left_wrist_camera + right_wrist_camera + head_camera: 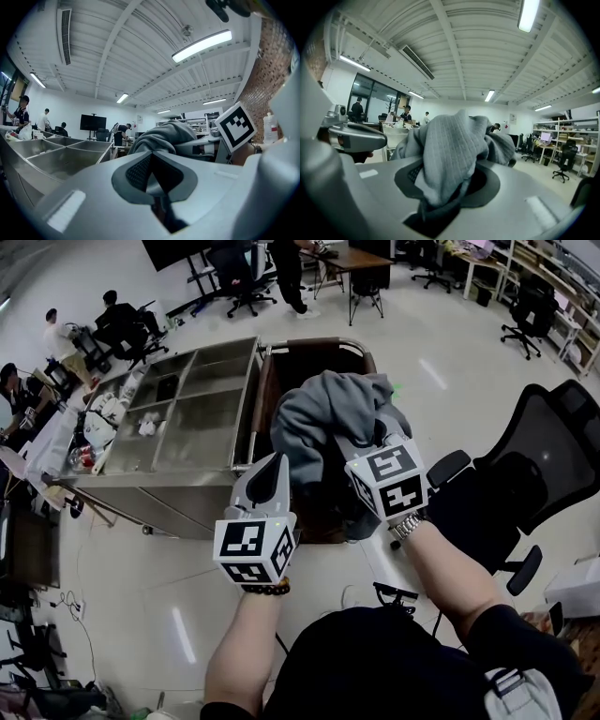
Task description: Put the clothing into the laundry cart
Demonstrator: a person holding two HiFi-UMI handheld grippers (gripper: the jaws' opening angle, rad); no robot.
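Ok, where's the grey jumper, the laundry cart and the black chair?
grey jumper (323, 413): head view, on its bunched-up top.
laundry cart (314, 341): head view, on its far metal rim.
black chair (553, 451): head view, on its mesh back.

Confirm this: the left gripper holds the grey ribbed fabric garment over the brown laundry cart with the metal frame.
Wrong gripper: the right gripper holds it, not the left. The right gripper view shows the grey ribbed fabric garment bunched between its jaws, while the left gripper is shut on nothing. The garment does hang over the brown laundry cart.
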